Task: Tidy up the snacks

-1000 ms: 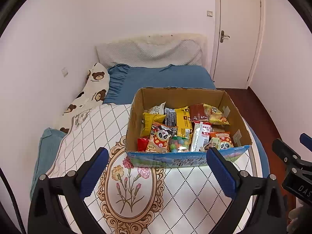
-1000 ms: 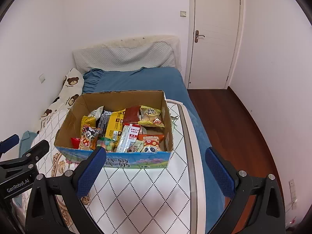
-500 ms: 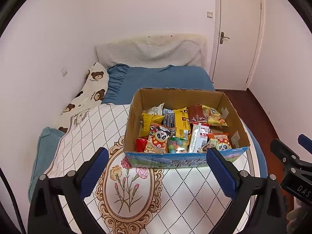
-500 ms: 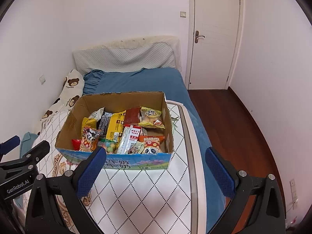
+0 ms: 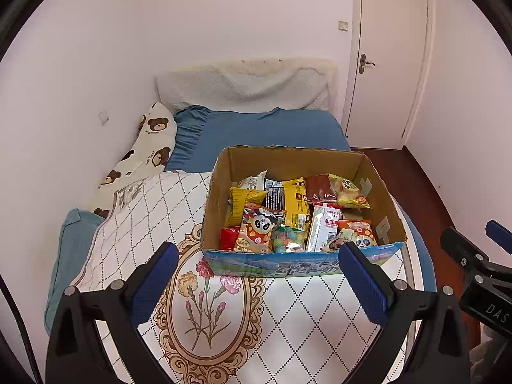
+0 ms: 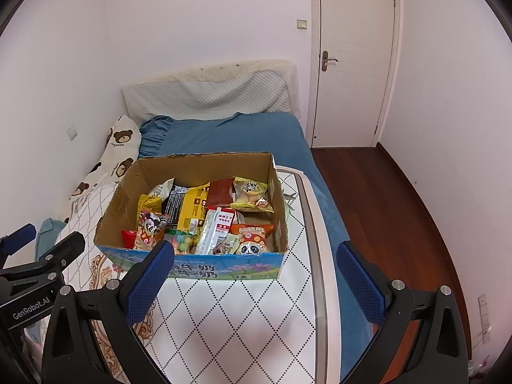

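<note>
Snack box (image 5: 300,262) on quilted table (image 5: 313,323) beside blue bed (image 5: 265,131); left gripper (image 5: 257,288) and right gripper (image 6: 256,288) both released, empty.

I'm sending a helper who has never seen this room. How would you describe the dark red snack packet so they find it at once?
Look in the open cardboard box on the patterned table. Along its far wall lies the dark red packet, between a yellow packet and a pale yellow bun bag. It alone is plain, deep brownish red.

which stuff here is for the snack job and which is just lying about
For the job:
box
snacks
left claw
right claw

Lying about:
bear pillow
blue sheet
quilt
door
</note>
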{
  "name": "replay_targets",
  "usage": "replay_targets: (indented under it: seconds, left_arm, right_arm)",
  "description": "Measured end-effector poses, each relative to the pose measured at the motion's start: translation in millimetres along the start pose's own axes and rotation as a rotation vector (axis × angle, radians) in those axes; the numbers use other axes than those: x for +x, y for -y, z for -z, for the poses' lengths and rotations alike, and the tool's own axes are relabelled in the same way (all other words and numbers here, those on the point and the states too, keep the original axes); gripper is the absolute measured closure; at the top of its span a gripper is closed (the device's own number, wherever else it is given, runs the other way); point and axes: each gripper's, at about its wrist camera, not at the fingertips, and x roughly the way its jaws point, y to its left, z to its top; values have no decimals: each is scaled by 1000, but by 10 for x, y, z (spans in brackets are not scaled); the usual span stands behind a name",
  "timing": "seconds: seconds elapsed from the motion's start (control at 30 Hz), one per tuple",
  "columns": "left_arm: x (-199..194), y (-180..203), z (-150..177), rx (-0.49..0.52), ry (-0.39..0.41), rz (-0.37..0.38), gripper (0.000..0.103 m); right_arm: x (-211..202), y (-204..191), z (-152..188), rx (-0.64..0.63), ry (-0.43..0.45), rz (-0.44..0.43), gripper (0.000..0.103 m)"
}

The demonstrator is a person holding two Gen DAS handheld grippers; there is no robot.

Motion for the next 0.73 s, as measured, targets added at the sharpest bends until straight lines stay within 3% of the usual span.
replay_targets:
  seconds: [0.73]
  left_arm:
    - [1,4,-5,-9,2,8,0]
  right_arm:
    - [19,17,-11,6,-7,-14,0]
